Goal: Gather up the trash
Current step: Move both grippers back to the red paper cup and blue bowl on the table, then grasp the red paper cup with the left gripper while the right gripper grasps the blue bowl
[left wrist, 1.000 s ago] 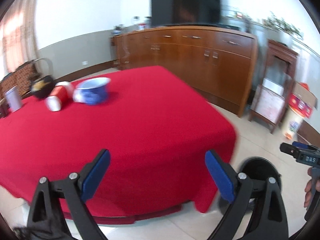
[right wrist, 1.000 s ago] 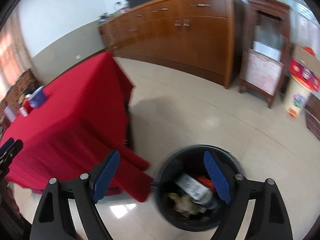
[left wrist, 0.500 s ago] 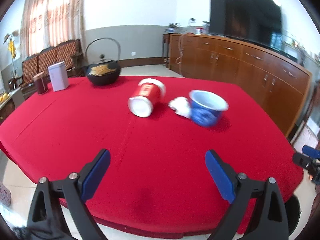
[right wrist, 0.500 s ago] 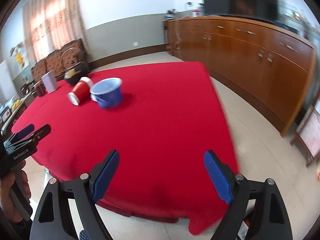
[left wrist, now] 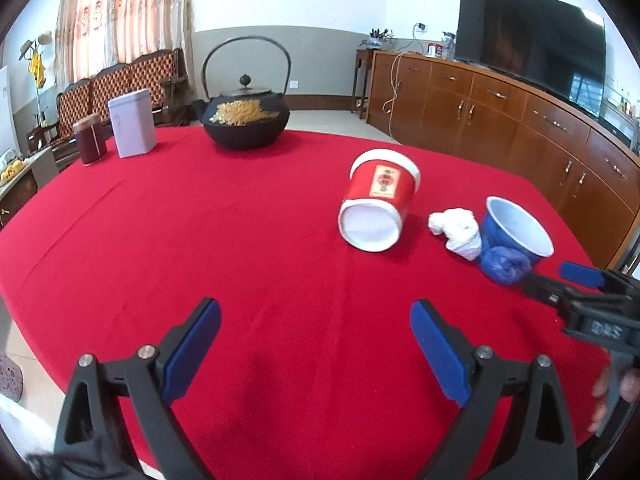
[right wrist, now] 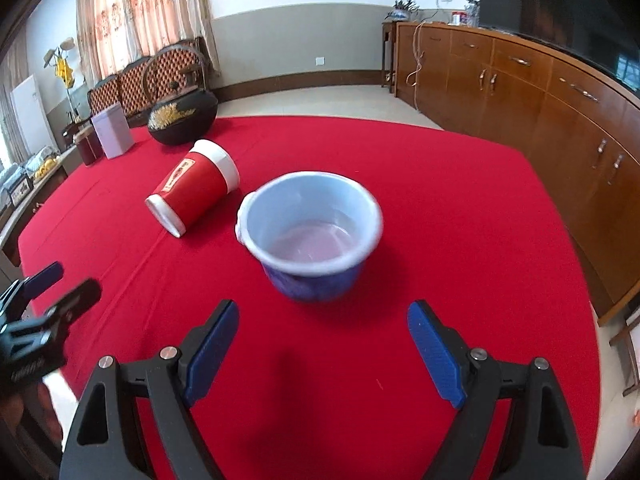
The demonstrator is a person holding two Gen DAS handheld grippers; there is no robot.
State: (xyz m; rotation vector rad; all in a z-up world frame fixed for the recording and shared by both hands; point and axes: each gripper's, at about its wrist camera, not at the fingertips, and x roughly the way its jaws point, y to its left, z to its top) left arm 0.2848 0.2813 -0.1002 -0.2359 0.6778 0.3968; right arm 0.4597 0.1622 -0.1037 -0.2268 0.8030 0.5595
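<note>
Blue paper bowl (right wrist: 314, 236) sits upright on the red cloth (right wrist: 440, 208), just ahead of our right gripper (right wrist: 322, 348), whose fingers stand wide apart and hold nothing. In the left wrist view a crumpled white tissue (left wrist: 456, 229) lies touching the bowl's side, and a red cup (left wrist: 378, 200) lies tipped over just beyond it, its base toward that camera. Our left gripper (left wrist: 316, 354) hangs over the near part of the cloth, jaws spread just as wide, also empty, well short of the cup.

We judge the bowl to be the next piece of trash for the right side. To take it well, we would bring the fingers level with the bowl's wall, one on each side below the rim, and close gently: thin paper should buckle if squeezed hard. The bowl looks empty, though the blur leaves us unsure, so we would lift it upright. The tissue rests against it and may drag or drop, so the left gripper could pinch that next, or take the cup across its middle, where it cannot roll away.

A black kettle (left wrist: 245, 118), a white tin (left wrist: 132, 124) and a dark jar (left wrist: 90, 139) stand at the far edge and look like keepers.
</note>
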